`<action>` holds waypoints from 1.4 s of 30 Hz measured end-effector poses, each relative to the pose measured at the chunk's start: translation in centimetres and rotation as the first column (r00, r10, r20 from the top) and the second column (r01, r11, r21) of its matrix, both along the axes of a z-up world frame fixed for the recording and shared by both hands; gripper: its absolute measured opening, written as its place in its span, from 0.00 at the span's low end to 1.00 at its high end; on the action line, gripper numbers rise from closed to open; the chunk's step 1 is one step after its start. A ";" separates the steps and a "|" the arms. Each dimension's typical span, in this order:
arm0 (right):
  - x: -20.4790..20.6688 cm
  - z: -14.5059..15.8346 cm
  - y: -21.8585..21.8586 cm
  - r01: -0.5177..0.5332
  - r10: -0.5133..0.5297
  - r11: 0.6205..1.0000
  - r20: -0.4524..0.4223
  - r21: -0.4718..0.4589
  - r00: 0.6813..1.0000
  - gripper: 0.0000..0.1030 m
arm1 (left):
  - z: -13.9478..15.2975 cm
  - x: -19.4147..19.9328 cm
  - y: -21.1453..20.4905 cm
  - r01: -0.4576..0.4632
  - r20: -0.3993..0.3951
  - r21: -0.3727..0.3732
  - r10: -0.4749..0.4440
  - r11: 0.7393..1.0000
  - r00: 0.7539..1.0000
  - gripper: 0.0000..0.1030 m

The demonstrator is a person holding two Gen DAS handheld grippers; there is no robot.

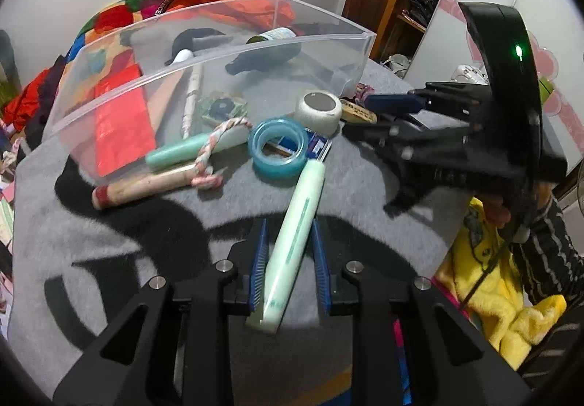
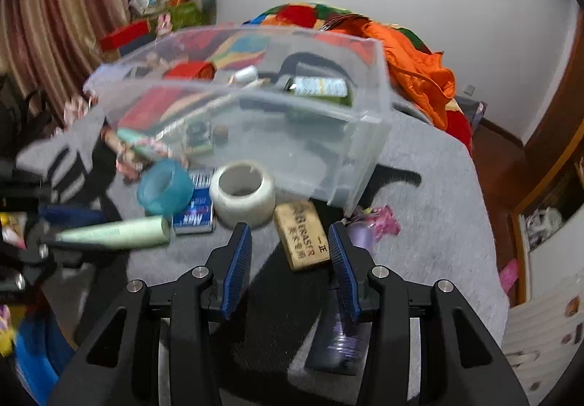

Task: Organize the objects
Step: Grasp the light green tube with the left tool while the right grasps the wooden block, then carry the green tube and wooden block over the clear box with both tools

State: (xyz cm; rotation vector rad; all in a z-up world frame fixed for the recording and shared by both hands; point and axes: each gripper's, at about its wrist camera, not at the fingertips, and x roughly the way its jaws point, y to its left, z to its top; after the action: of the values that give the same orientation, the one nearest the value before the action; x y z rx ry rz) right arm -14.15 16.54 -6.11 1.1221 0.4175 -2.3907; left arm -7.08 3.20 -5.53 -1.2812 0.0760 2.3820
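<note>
My left gripper [image 1: 288, 242] is shut on a pale green tube [image 1: 295, 242] and holds it over the grey blanket; the tube also shows at the left of the right wrist view [image 2: 116, 232]. My right gripper [image 2: 290, 242] is open and empty, its jaws either side of a tan eraser block [image 2: 303, 234]. It shows in the left wrist view [image 1: 394, 103] too. A clear plastic bin [image 1: 204, 52] lies beyond, with a dark bottle [image 1: 270, 48] and a red packet [image 1: 120, 125] inside. A blue tape roll [image 1: 279, 147] and a white tape roll [image 1: 317, 108] lie in front of it.
A second green tube [image 1: 189, 147], a wooden-handled skipping rope [image 1: 146, 187] and a blue card pack [image 2: 195, 211] lie by the bin. A purple bottle [image 2: 343, 336] lies under my right gripper. Orange clothes [image 2: 412, 66] are heaped behind. The blanket edge drops off at the right.
</note>
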 end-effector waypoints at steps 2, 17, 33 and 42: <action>0.1 -0.3 -0.4 0.000 0.000 0.999 -0.016 0.038 1.000 0.41 | -0.2 -0.2 0.5 0.002 -0.009 -0.011 -0.003 1.000 1.000 0.23; 1.8 0.6 1.9 0.076 -0.077 0.995 -0.003 -0.070 0.997 0.15 | 0.2 2.3 -0.2 -0.037 -0.037 -0.007 0.037 0.999 0.999 0.14; 3.5 0.9 0.7 -0.018 0.020 0.997 0.016 -0.081 1.000 0.34 | -0.3 1.5 0.4 -0.070 -0.050 -0.024 0.069 0.997 0.996 0.14; 2.0 -0.3 -0.3 -0.034 0.037 0.997 0.049 -0.067 0.998 0.37 | 0.6 2.6 -1.1 -0.121 -0.061 0.026 0.122 0.992 0.991 0.14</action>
State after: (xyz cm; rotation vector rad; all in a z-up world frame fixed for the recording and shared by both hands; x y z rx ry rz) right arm -12.16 16.28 -6.40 1.1332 0.3368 -2.3233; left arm -4.50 2.06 -4.95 -1.2336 -0.0107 2.5188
